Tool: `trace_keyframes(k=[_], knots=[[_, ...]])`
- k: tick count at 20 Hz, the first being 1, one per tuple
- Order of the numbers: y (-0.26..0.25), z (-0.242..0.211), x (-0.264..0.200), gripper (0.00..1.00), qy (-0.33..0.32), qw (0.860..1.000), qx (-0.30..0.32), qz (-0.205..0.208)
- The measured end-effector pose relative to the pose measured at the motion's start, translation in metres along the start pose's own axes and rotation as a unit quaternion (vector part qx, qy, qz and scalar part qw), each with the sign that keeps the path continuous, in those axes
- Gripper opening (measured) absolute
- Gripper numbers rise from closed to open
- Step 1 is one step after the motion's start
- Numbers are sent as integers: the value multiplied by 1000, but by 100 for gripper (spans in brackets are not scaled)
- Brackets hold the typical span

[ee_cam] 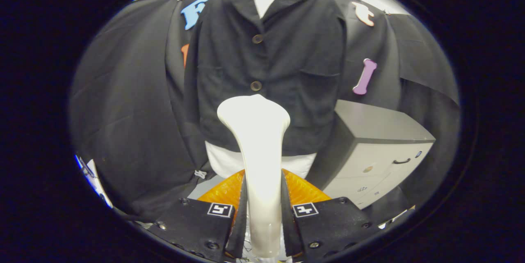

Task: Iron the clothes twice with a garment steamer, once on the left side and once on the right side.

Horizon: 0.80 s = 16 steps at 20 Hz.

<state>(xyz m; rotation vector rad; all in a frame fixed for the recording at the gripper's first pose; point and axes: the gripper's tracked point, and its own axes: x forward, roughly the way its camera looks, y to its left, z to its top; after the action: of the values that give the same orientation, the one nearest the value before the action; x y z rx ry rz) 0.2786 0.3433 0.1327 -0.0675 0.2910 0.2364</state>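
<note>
steamer (258,164): white, glossy, with a slim handle that widens into a broad rounded head; it stands upright, head toward 12 o'clock, handle clamped between the two fingers of the gripper (261,218), which press on it from both sides.
jacket (270,66): dark, collared, two brown buttons down the front, buttoned and hanging flat over a white form, straight beyond the steamer at 12 o'clock; the steamer's head overlaps its lower hem.
</note>
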Motion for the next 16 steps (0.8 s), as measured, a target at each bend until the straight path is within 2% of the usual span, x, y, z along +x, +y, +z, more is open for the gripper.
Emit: trace_keyframes(k=[7, 10, 16], knots=[[-137, -15, -69, 40, -73, 995, 37, -52], [-186, -39, -111, 40, -91, 993, 49, -65], [-272, -117, -180, 40, -95, 989, 59, -92]])
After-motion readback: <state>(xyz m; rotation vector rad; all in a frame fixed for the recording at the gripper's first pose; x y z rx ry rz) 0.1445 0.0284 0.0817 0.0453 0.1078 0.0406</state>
